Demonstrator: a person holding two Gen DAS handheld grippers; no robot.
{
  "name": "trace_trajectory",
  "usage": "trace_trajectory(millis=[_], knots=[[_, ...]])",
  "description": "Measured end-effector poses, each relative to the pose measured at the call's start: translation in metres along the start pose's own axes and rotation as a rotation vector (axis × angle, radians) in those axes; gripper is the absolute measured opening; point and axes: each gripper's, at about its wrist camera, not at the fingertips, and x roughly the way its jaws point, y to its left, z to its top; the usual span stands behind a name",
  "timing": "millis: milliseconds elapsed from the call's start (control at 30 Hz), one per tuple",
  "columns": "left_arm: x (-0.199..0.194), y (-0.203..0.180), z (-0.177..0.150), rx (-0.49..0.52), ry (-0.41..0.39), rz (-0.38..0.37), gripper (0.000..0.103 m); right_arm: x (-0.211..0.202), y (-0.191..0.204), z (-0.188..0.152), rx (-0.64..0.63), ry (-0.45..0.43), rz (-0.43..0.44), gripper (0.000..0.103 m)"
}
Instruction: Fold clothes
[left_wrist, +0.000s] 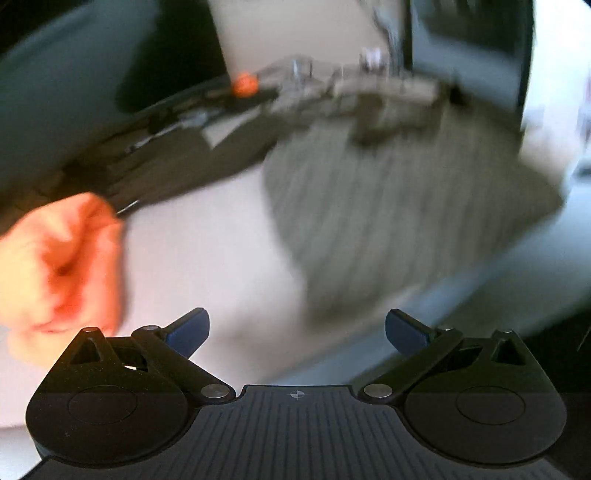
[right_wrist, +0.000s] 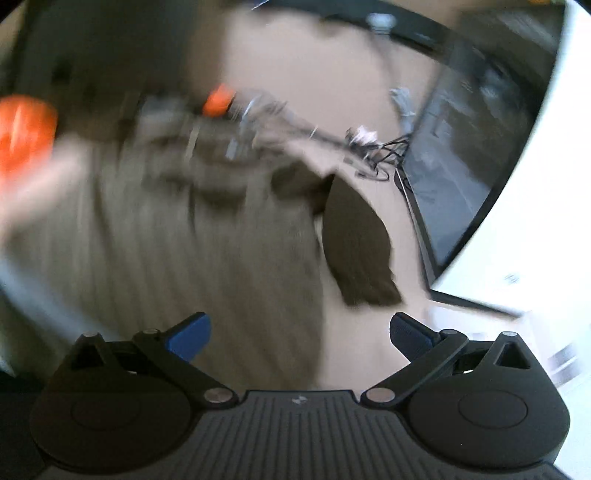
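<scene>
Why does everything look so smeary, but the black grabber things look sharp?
Left wrist view: the striped garment and table smear from motion blur, while the left gripper looks crisp. Right wrist view: same, blurred garment, sharp right gripper; fisheye bends the edges.

Left gripper (left_wrist: 297, 328) jaws spread above blurred striped garment (left_wrist: 399, 206).

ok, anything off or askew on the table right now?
Both views are motion-blurred. The striped garment lies flat, but one dark sleeve sticks out to the side, unfolded. Both grippers, left and right, are open and empty. Nothing looks spilled or damaged.
</scene>
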Motion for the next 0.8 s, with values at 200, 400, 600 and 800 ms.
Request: trace_trajectory(millis=[200, 400, 600, 800], knots=[[0.054, -0.028, 0.073, -0.256, -0.109, -0.181, 0.103, 0.079, -0.014, 0.065, 0.339, 0.004, 0.265, 0.103], [0.091, -0.038, 0.066, -0.361, 0.044, -0.14, 0.103, 0.16, 0.019, 0.131, 0.151, -0.014, 0.318, 0.103], [0.09, -0.022, 0.04, -0.47, 0.126, -0.11, 0.103, 0.234, 0.054, 0.198, 0.017, 0.029, 0.483, 0.103], [0.094, -0.018, 0.03, -0.581, 0.132, -0.085, 0.103, 0.315, 0.069, 0.243, 0.188, 0.19, 0.73, 0.103]])
